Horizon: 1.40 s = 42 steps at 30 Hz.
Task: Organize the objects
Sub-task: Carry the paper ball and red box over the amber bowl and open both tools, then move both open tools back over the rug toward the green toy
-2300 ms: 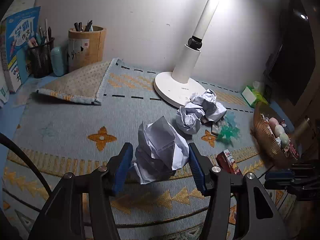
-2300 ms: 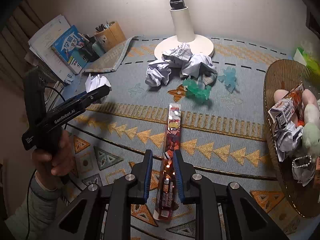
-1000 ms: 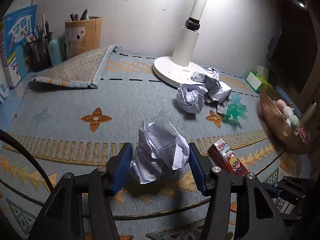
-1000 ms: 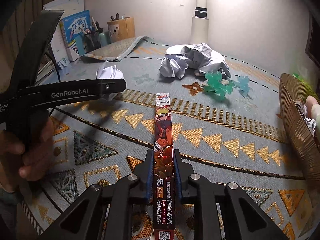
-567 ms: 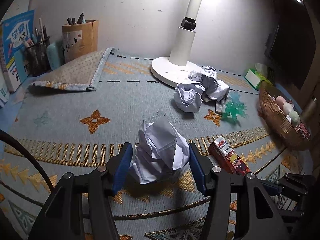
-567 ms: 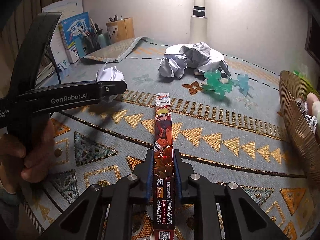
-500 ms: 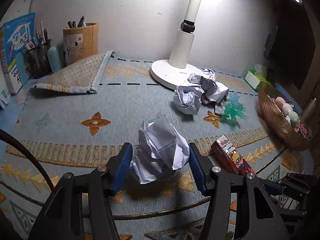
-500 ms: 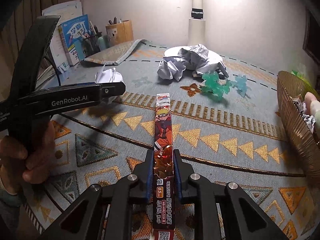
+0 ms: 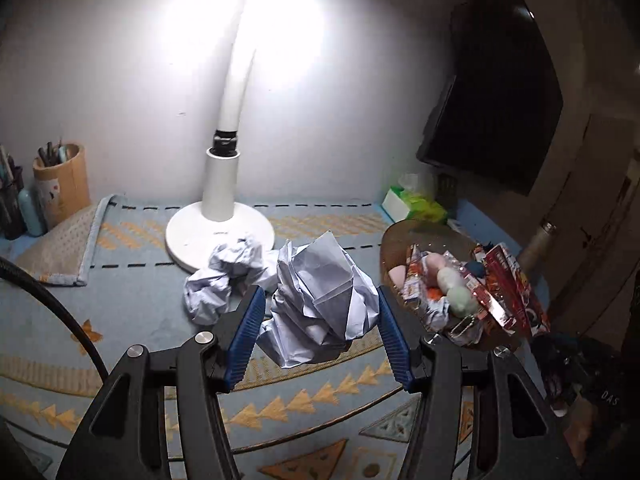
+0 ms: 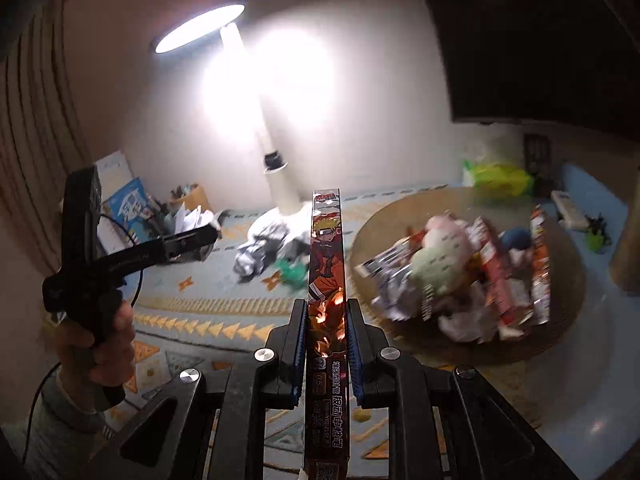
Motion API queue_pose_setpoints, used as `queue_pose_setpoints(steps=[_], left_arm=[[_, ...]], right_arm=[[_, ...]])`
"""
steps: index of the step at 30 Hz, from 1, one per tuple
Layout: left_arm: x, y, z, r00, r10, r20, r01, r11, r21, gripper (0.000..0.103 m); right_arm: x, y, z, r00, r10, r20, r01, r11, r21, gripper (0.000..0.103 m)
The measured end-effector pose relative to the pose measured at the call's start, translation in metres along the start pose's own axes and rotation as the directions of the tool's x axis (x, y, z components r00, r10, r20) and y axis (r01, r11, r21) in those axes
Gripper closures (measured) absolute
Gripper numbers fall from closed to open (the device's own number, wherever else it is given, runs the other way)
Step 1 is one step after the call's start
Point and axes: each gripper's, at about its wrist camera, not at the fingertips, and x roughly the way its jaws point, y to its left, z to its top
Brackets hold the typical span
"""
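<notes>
My left gripper (image 9: pixel 320 332) is shut on a crumpled white paper ball (image 9: pixel 320 300), held above the patterned mat, left of the round woven basket (image 9: pixel 390 240). My right gripper (image 10: pixel 326 344) is shut on a long orange cartoon-printed box (image 10: pixel 326 264), lifted and pointing up, left of the basket (image 10: pixel 568 280). The basket holds similar boxes, crumpled paper and soft toys. The left gripper also shows in the right wrist view (image 10: pixel 196 244), still holding its paper.
A white desk lamp (image 9: pixel 220 216) stands at the back, with more crumpled paper (image 9: pixel 228 272) at its base. Green plastic toys (image 10: pixel 294 270) lie on the mat. A pen holder (image 9: pixel 60 184) and books stand back left; a green tissue pack (image 9: pixel 416 204) back right.
Both grippers have lifted off the mat and swung right toward the basket, each still holding its object. The basket is now much closer in both views.
</notes>
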Motion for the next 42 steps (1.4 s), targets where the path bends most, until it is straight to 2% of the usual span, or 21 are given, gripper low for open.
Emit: queue_pose_setpoints(steps=[3, 4, 7, 10, 11, 12, 14, 15, 16, 18, 20, 23, 25, 29, 31, 34, 37, 42], left_arm=[[0.022, -0.040, 0.021, 0.999, -0.042, 0.012, 0.041, 0.998, 0.050, 0.049], [0.031, -0.051, 0.027, 0.998, -0.060, 0.011, 0.059, 0.996, 0.061, 0.049], [0.059, -0.082, 0.037, 0.994, -0.111, -0.018, 0.112, 0.990, 0.091, 0.049], [0.085, -0.104, 0.038, 0.991, -0.130, -0.043, 0.134, 0.983, 0.122, 0.048], [0.093, -0.108, 0.037, 0.989, -0.139, -0.053, 0.144, 0.982, 0.121, 0.041], [0.101, -0.111, 0.037, 0.986, -0.149, -0.071, 0.157, 0.981, 0.117, 0.025], [0.117, -0.110, 0.032, 0.983, -0.153, -0.105, 0.163, 0.982, 0.094, 0.009], [0.121, -0.107, 0.029, 0.982, -0.152, -0.115, 0.161, 0.984, 0.078, 0.009], [0.124, -0.103, 0.026, 0.980, -0.149, -0.133, 0.158, 0.985, 0.068, 0.009], [0.124, -0.094, 0.020, 0.975, -0.160, -0.151, 0.170, 0.984, 0.057, 0.009], [0.115, -0.084, 0.017, 0.978, -0.141, -0.151, 0.152, 0.986, 0.065, 0.009], [0.092, -0.067, 0.016, 0.985, -0.124, -0.122, 0.133, 0.988, 0.072, 0.009], [0.073, -0.051, 0.019, 0.991, -0.095, -0.091, 0.101, 0.993, 0.067, 0.009], [0.027, -0.006, 0.026, 0.999, -0.038, -0.007, 0.038, 0.999, 0.007, 0.008], [0.007, 0.018, 0.027, 0.999, 0.020, 0.032, -0.019, 1.000, -0.023, 0.005], [-0.012, 0.050, 0.020, 0.989, 0.129, 0.069, -0.127, 0.991, -0.038, 0.004], [-0.014, 0.082, 0.004, 0.977, 0.207, 0.057, -0.204, 0.977, -0.066, 0.004], [0.015, 0.134, -0.035, 0.960, 0.277, -0.047, -0.281, 0.950, -0.134, 0.004]], right_arm=[[-0.012, -0.036, 0.031, 0.985, -0.160, 0.064, 0.156, 0.986, 0.057, 0.085], [-0.014, -0.048, 0.039, 0.979, -0.191, 0.069, 0.185, 0.979, 0.083, 0.085], [-0.001, -0.077, 0.055, 0.975, -0.216, 0.048, 0.208, 0.969, 0.132, 0.085], [0.021, -0.092, 0.059, 0.970, -0.243, 0.001, 0.241, 0.963, 0.117, 0.085], [0.026, -0.098, 0.057, 0.971, -0.239, -0.017, 0.239, 0.965, 0.109, 0.085], [0.034, -0.101, 0.055, 0.970, -0.242, -0.038, 0.244, 0.964, 0.103, 0.084], [0.049, -0.110, 0.046, 0.963, -0.250, -0.097, 0.261, 0.958, 0.115, 0.069], [0.054, -0.114, 0.040, 0.963, -0.242, -0.117, 0.256, 0.958, 0.127, 0.053], [0.056, -0.117, 0.034, 0.965, -0.235, -0.117, 0.250, 0.958, 0.143, 0.047], [0.055, -0.121, 0.025, 0.969, -0.221, -0.109, 0.236, 0.958, 0.160, 0.047], [0.051, -0.122, 0.022, 0.972, -0.212, -0.105, 0.227, 0.960, 0.165, 0.047], [0.041, -0.112, 0.023, 0.975, -0.204, -0.086, 0.215, 0.964, 0.159, 0.046], [0.035, -0.101, 0.025, 0.978, -0.196, -0.070, 0.205, 0.968, 0.147, 0.042], [0.025, -0.063, 0.030, 0.989, -0.146, -0.028, 0.148, 0.984, 0.098, 0.038], [0.025, -0.040, 0.032, 0.994, -0.110, -0.023, 0.111, 0.992, 0.063, 0.037], [0.034, -0.004, 0.031, 0.998, -0.047, -0.050, 0.048, 0.999, 0.009, 0.037], [0.051, 0.031, 0.023, 0.996, -0.011, -0.092, 0.005, 0.998, -0.058, 0.037], [0.085, 0.082, 0.001, 0.982, 0.019, -0.189, -0.049, 0.986, -0.158, 0.037]])
